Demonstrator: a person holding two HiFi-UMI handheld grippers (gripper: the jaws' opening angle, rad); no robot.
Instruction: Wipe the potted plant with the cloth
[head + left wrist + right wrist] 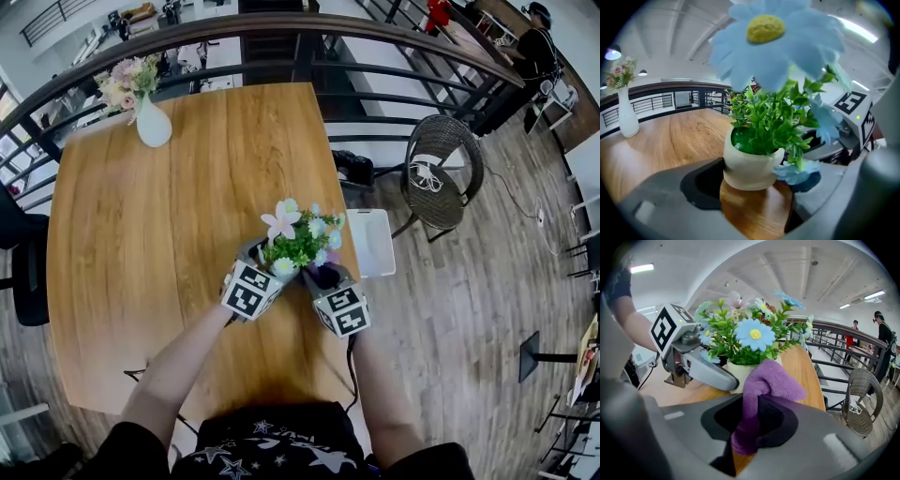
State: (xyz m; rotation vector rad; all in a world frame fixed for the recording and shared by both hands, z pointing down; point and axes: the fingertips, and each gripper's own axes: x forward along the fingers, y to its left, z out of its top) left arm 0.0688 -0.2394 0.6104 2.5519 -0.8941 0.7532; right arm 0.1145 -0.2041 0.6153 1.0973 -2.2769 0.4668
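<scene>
- We find the potted plant (302, 239) upright on the wooden table (159, 244), near its right edge and between the two grippers.
- The purple cloth (764, 385) lies against the front of the cream pot (737, 370), below the blue flower.
- The right gripper (754, 420) is clenched on that cloth.
- The left gripper (758, 183) has its jaws on either side of the pot and appears to grasp it, steadying it.
- We judge that wiping is under way, and we cannot confirm how much is already wiped.
- A white vase of flowers (153, 122) stands well apart at the far corner.
</scene>
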